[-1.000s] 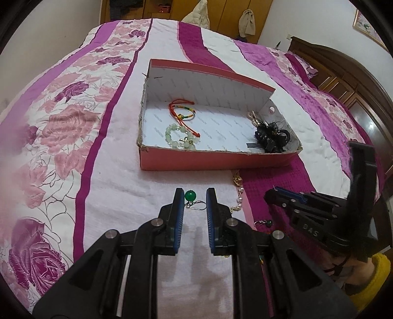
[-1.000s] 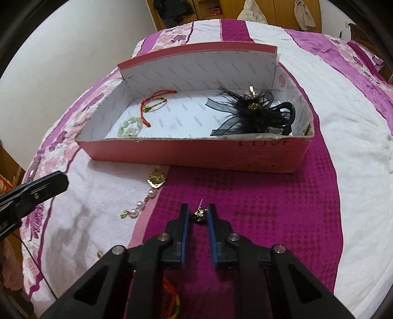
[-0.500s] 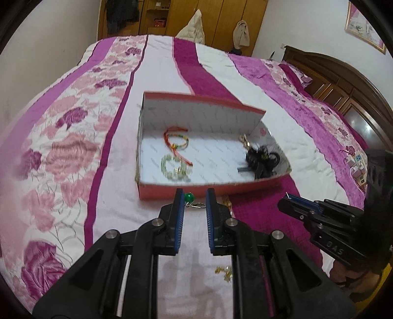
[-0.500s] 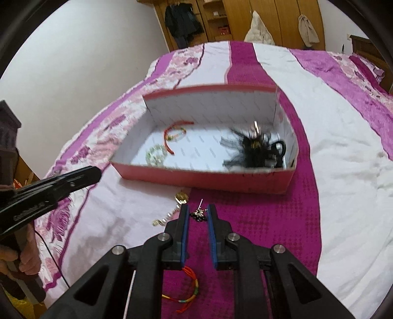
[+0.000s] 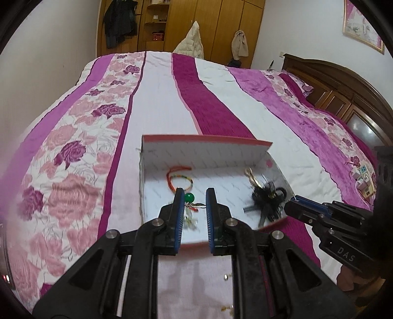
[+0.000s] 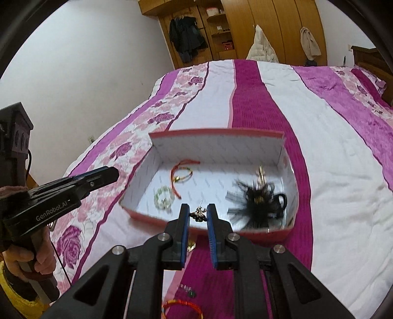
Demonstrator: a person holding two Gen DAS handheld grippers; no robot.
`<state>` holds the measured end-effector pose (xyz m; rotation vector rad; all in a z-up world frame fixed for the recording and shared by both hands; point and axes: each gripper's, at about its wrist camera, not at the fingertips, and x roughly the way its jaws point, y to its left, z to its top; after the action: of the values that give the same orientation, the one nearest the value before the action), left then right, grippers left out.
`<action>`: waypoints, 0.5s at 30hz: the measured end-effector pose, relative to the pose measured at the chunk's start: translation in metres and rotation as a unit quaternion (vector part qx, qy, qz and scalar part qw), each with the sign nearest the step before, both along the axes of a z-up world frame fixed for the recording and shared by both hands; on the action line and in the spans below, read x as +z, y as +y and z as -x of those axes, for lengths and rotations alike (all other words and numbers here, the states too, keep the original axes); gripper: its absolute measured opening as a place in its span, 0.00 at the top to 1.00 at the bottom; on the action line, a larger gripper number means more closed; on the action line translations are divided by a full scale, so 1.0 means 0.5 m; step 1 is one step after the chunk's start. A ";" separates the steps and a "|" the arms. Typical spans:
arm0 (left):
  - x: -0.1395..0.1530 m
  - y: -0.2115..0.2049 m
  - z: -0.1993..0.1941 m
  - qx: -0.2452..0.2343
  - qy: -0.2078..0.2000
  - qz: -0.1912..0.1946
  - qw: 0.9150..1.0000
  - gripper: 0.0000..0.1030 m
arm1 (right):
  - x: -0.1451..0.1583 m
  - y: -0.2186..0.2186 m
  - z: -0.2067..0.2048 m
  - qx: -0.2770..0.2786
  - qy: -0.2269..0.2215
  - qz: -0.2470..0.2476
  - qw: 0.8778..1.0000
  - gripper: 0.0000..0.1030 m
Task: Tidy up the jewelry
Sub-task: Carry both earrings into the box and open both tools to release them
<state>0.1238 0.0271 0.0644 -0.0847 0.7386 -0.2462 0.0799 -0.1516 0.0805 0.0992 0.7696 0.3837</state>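
My left gripper [image 5: 194, 196] is shut on a green bead earring [image 5: 189, 197], held in the air over the near edge of the red box [image 5: 206, 138]. My right gripper [image 6: 198, 213] is shut on a small dark metal earring [image 6: 199, 215], also raised over the front wall of the box [image 6: 216, 132]. Inside the white-lined box lie a red and multicolour string bracelet [image 6: 181, 174], a pale green bead bracelet [image 6: 163, 197], a black feather hair piece [image 6: 258, 196] and a gold piece [image 6: 261, 171]. The left fingers partly hide the bead bracelet in the left wrist view.
The box sits on a pink, purple and white striped bedspread [image 5: 159, 98]. Near me on the cover lie a multicolour bracelet [image 6: 181, 306], a small green earring [image 6: 190, 292] and gold bits [image 5: 226, 277]. A wooden headboard [image 5: 343, 93] stands at right, and a wardrobe [image 5: 184, 22] is behind the bed.
Both grippers have risen from the bedspread with their earrings still clamped. The box now looks smaller and lies under the fingertips, and more of the room shows.
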 end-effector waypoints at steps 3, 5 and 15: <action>-0.002 -0.005 -0.023 -0.001 -0.003 -0.002 1.000 0.91 | 0.004 0.001 -0.027 -0.004 -0.002 0.001 1.000 0.85; -0.005 -0.010 -0.038 -0.002 -0.004 -0.004 1.000 0.91 | 0.005 0.001 -0.047 -0.007 -0.003 0.000 1.000 0.85; -0.048 -0.028 -0.123 -0.001 0.019 -0.004 1.000 0.91 | -0.021 0.011 -0.158 -0.021 0.017 0.004 1.000 0.85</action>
<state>0.1854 0.0133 0.0403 -0.0805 0.7775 -0.2436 0.1589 -0.1460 0.0698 0.1141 0.8014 0.3387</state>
